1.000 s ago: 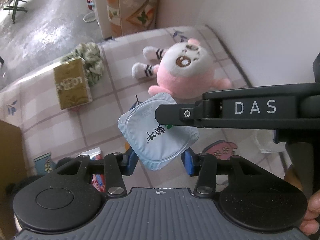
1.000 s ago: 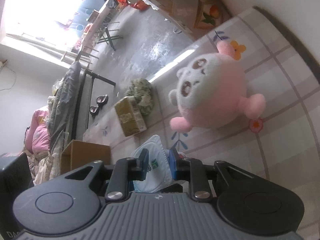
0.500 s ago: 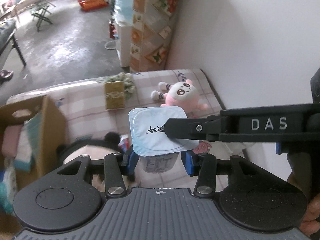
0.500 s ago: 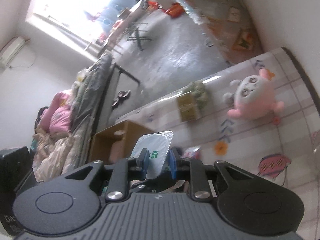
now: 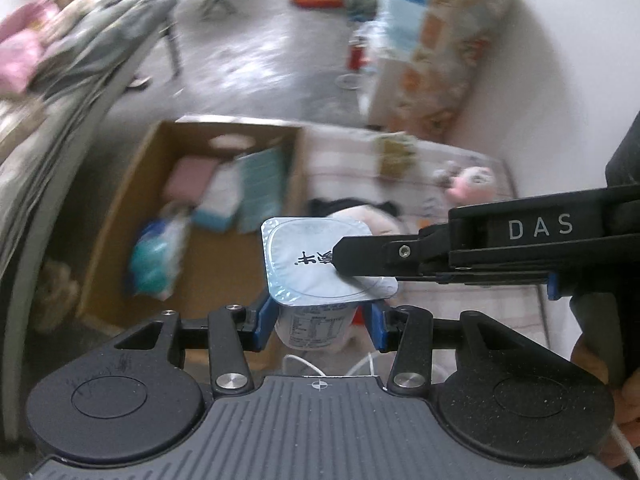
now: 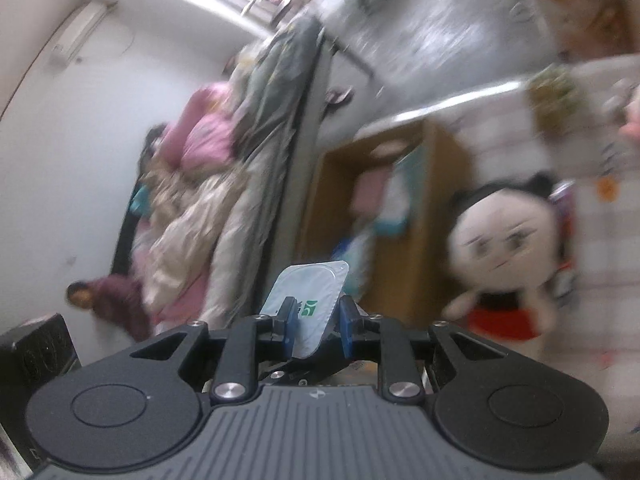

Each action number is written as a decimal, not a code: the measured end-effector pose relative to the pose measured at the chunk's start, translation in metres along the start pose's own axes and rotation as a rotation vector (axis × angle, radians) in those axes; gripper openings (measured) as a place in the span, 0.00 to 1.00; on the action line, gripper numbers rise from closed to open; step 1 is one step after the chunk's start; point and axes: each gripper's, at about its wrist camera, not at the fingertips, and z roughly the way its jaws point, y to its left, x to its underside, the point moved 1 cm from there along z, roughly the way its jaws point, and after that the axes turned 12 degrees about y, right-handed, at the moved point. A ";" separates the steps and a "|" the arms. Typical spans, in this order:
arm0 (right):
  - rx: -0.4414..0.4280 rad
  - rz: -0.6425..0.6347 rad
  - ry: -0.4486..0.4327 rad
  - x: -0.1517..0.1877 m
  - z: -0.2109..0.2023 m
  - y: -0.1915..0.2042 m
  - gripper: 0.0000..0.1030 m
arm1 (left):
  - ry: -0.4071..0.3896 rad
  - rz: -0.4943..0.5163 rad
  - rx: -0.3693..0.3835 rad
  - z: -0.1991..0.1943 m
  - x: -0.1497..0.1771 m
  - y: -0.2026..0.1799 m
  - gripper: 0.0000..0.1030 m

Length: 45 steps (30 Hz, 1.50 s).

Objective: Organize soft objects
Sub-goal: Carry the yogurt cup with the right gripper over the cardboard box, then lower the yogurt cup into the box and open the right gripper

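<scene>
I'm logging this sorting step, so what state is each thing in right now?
Yogurt cup: sealed, upright, held off the surface.
Left hand-held gripper: shut on the cup's sides.
Right hand-held gripper: shut on the cup's foil lid edge.
Cardboard box: open, with packets inside.
Black-haired doll: lying beside the box.
Pink plush: lying on the mat.

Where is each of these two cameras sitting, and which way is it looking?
Left wrist view: on the left gripper, looking down past the yogurt cup into the cardboard box; the right gripper and a hand show.
Right wrist view: on the right gripper, looking across at the box and the black-haired doll.
Both show the cup's foil lid, box and doll.
</scene>
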 end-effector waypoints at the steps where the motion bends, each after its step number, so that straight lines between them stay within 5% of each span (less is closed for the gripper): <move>1: -0.015 -0.002 0.024 0.000 0.011 0.008 0.24 | 0.007 -0.018 -0.009 -0.001 0.001 0.012 0.44; 8: -0.048 -0.014 0.121 -0.013 0.090 0.041 0.24 | 0.025 -0.076 -0.016 0.030 -0.002 0.084 0.44; 16: 0.019 0.006 0.165 -0.053 0.181 0.014 0.24 | 0.046 -0.078 0.028 0.113 -0.028 0.141 0.44; 25: 0.141 -0.008 0.174 -0.106 0.253 -0.031 0.24 | 0.046 -0.024 0.033 0.191 -0.067 0.160 0.44; 30: 0.249 -0.127 0.183 -0.122 0.280 -0.032 0.25 | 0.133 0.006 0.012 0.224 -0.074 0.162 0.56; 34: 0.328 -0.098 0.260 -0.120 0.301 -0.049 0.26 | 0.146 0.003 0.012 0.226 -0.067 0.167 0.58; 45: 0.364 -0.087 0.256 -0.120 0.306 -0.054 0.23 | 0.131 -0.062 0.021 0.209 -0.058 0.183 0.60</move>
